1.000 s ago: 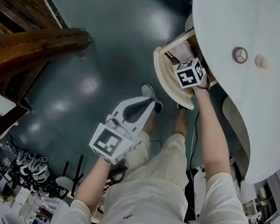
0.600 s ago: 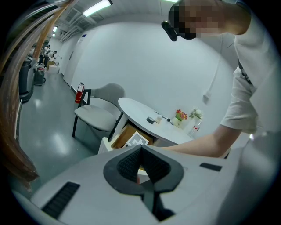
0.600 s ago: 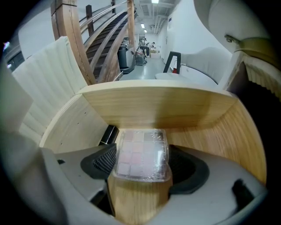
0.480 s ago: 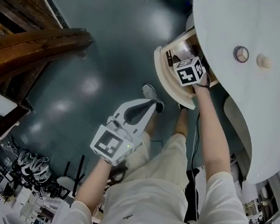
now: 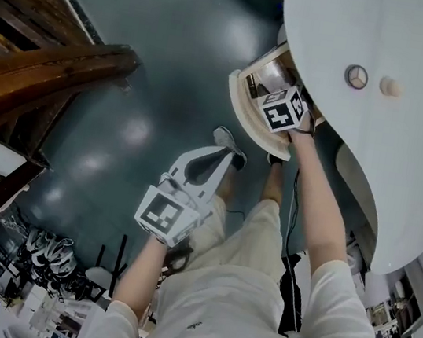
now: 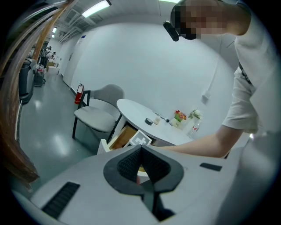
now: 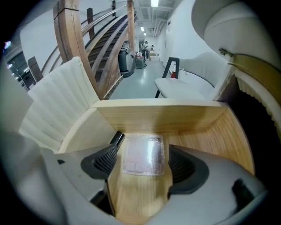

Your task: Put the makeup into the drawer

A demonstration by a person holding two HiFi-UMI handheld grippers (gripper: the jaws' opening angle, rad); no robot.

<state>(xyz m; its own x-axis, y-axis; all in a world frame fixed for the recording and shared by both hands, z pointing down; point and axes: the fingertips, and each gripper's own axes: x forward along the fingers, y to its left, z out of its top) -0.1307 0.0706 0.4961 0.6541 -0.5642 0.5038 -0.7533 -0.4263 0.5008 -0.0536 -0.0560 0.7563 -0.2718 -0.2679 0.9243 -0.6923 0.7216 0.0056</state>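
The makeup, a flat clear-lidded case, lies on the wooden floor of the open drawer. My right gripper is open, one pad on each side of the case, apart from it. In the head view the right gripper reaches into the drawer under the white table; its marker cube hides its jaws. My left gripper hangs shut and empty over the floor, well short of the drawer. The left gripper view shows the left gripper shut, with the drawer beyond it.
A black item lies along the drawer's left side. On the tabletop stand a round black item and a small cream jar. A grey chair stands left of the table. A wooden stair rail runs at the left.
The right gripper stays in the drawer, shifted only slightly. The left gripper has hardly moved.
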